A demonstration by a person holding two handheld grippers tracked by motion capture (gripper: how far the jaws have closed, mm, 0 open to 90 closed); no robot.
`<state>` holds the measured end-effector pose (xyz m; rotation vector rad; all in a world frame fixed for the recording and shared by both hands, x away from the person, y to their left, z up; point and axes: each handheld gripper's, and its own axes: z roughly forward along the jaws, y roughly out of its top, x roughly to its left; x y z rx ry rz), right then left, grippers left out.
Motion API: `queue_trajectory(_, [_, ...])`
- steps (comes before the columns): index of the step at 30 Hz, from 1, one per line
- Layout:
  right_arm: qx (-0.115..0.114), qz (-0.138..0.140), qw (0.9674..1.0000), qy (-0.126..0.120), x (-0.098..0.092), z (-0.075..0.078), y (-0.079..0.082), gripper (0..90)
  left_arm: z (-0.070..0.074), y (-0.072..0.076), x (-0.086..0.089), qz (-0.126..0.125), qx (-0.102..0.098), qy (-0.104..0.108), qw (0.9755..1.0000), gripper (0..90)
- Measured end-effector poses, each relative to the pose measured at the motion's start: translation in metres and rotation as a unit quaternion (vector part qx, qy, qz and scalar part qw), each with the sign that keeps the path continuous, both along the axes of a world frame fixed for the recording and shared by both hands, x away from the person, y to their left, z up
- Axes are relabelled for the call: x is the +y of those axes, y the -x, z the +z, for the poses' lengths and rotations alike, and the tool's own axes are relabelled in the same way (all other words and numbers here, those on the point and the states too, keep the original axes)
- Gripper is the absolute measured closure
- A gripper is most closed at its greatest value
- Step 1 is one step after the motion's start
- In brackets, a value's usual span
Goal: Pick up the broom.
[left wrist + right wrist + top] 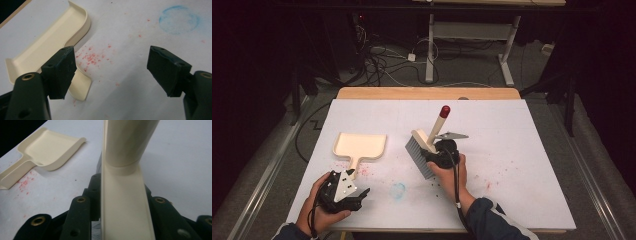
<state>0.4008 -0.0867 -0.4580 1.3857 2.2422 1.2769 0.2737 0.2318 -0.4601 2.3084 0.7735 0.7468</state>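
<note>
Dark room. White table [532,150] with wooden far edge. Grey floor [462,70] behind carries tangled cables [382,62] and a white-legged desk frame [472,35].

Cables [382,62] on the floor beside a desk frame [472,35]

High view looks forward and down over the tabletop [532,150]; both gripper views, close in, share the dustpan [50,42].
</note>
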Motion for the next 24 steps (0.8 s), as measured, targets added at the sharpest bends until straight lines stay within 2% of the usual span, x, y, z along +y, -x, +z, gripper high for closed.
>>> queue_trajectory(6, [0.003,-0.019,0.9998,-0.001,-0.019,0.004,0.008,67.6,-0.001,-0.001,-0.003,-0.005,0.002,-0.003,1.0000,22.6])
queue_trajectory(14, [0.013,-0.021,0.9997,-0.004,-0.034,0.004,0.015,67.6,-0.002,-0.002,-0.004,-0.005,0.008,-0.008,0.9999,22.3])
queue_trajectory(17, [0.009,-0.021,0.9997,-0.003,-0.038,0.007,0.016,67.6,-0.002,-0.001,-0.005,-0.005,0.008,-0.009,0.9999,22.2])
queue_trajectory(24, [-0.004,-0.012,0.9997,-0.018,-0.046,0.015,0.014,67.8,-0.002,-0.001,-0.004,-0.005,0.009,-0.008,0.9999,22.2])
